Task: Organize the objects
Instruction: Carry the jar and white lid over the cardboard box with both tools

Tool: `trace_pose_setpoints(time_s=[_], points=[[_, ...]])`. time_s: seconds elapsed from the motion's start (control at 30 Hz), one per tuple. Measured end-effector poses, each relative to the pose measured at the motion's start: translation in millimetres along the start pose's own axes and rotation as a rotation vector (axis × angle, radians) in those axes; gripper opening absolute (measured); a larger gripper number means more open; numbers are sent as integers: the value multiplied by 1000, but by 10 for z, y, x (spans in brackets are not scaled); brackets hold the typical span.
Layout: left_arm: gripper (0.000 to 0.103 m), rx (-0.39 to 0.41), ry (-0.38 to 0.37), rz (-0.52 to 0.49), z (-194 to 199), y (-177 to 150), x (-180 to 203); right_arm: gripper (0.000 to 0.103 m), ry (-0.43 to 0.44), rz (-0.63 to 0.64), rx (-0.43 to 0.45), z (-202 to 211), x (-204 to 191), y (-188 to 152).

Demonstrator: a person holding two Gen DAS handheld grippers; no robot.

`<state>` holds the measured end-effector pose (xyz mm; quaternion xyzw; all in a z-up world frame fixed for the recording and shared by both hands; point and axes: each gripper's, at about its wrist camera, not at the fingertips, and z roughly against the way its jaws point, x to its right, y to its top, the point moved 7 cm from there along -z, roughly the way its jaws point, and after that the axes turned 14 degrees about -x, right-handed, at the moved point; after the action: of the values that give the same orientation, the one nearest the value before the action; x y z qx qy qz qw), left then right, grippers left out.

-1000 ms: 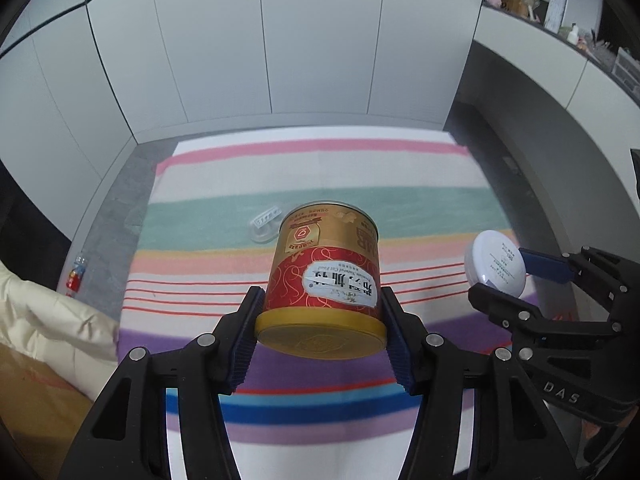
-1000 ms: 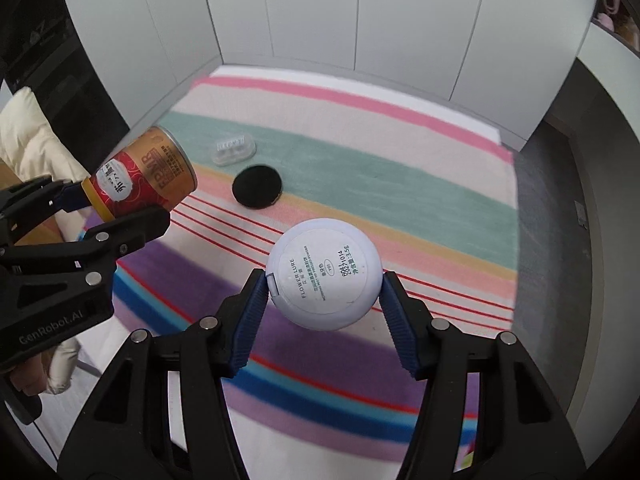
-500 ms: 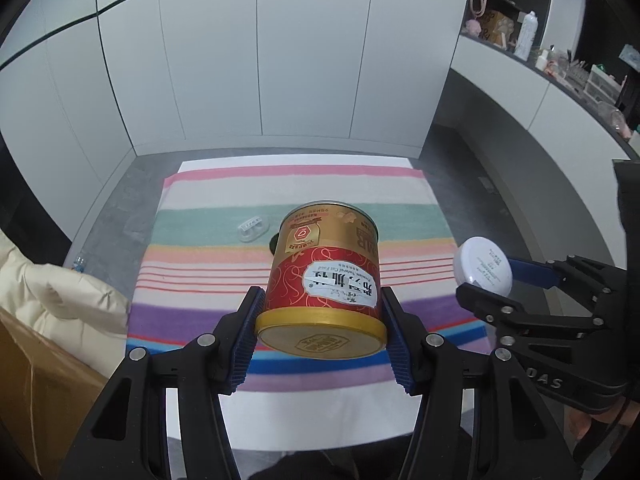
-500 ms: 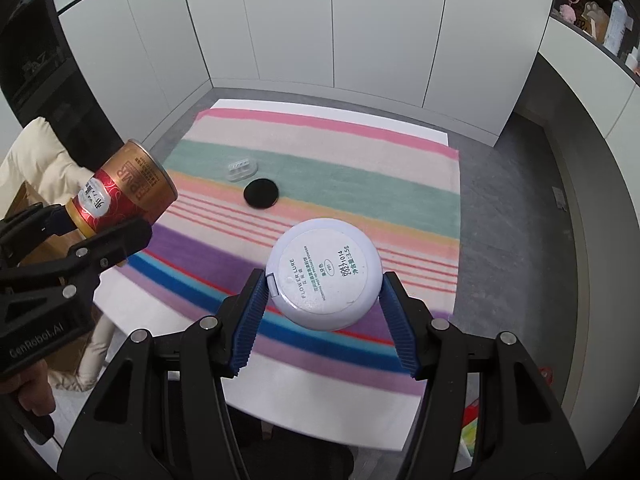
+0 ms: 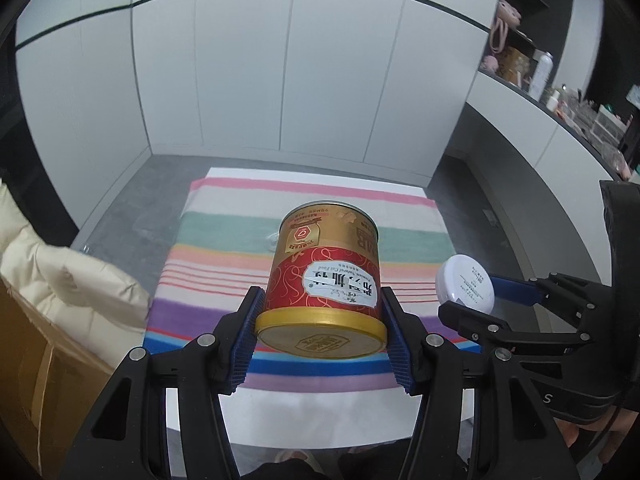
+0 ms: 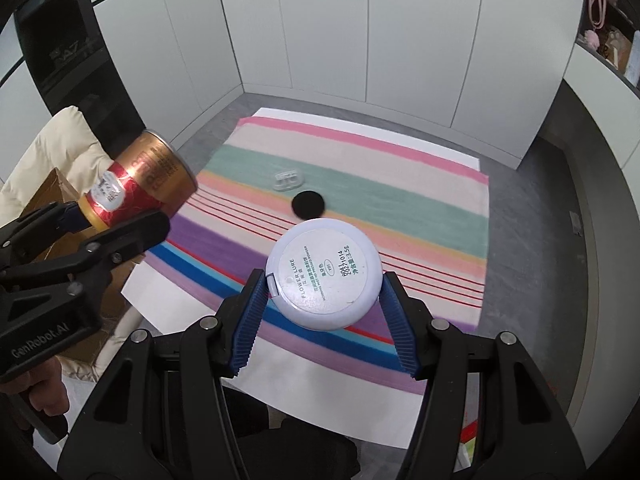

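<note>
Striped cloth [image 6: 400, 208] bears a black disc [image 6: 308, 205] and clear case [image 6: 289, 179]; jaws pinch can [image 5: 326, 280] and compact [image 6: 323, 273].

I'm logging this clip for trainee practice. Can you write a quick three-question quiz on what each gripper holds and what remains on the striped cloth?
1. True or false: the left gripper is shut on the red and gold can.
2. What does the right gripper hold? A) a black disc B) a round white compact C) nothing
3. Fill in: on the striped cloth, a clear plastic piece lies beside a ____ disc.

Key: 1 true; 2 B, the round white compact; 3 black.
</note>
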<state>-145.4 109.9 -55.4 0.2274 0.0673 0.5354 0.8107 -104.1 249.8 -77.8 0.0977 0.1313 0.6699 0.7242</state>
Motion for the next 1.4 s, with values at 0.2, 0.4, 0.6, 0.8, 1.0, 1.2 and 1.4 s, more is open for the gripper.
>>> trace_pose_setpoints(time_s=[0.2, 0.4, 0.6, 0.8, 1.0, 1.2, 1.4], points=[[57, 14, 36, 27, 52, -17, -291, 60, 5, 33, 3, -92, -250, 118], [57, 24, 62, 79, 158, -102, -617, 60, 15, 69, 19, -135, -516, 209], [57, 49, 93, 112, 293, -171, -877, 60, 31, 123, 43, -138, -857, 267], [57, 66, 126, 157, 440, -272, -1183, 60, 49, 167, 59, -128, -1192, 314], [57, 88, 151, 201, 609, -402, -1499, 60, 62, 203, 67, -139, -1510, 366], [57, 91, 172, 251, 728, -565, -1802, 60, 75, 253, 82, -150, -1839, 443], [57, 94, 197, 296, 853, -761, -2092, 60, 99, 299, 91, -145, -2182, 469]])
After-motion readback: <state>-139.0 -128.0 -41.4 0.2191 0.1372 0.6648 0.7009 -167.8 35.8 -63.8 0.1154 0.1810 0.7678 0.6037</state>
